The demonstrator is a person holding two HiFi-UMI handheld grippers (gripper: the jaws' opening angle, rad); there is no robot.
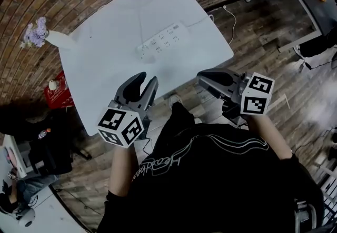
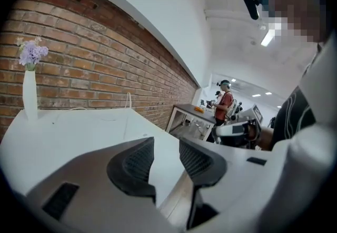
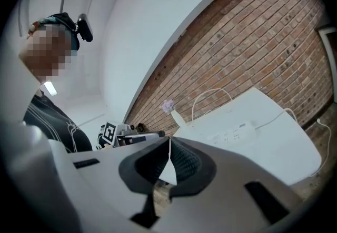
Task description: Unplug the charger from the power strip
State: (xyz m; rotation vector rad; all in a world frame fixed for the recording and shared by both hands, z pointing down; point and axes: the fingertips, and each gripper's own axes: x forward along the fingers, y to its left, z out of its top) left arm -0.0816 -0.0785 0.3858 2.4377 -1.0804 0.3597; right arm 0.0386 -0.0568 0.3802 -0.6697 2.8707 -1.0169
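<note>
Progress: none yet, I judge; charger (image 1: 142,48) seemingly still plugged into power strip (image 1: 162,39), well ahead of my jaws. Left gripper (image 1: 147,78) jaws apart, empty; right gripper (image 1: 202,78) closed on nothing.

left gripper (image 1: 148,79) held low before the body, pointing forward, jaws parted by a narrow gap, nothing between them. right gripper (image 1: 203,77) alongside, well apart from it, jaws closed tip to tip, empty. left forearm (image 1: 121,170) and right forearm (image 1: 272,133) bare, reaching forward.
</note>
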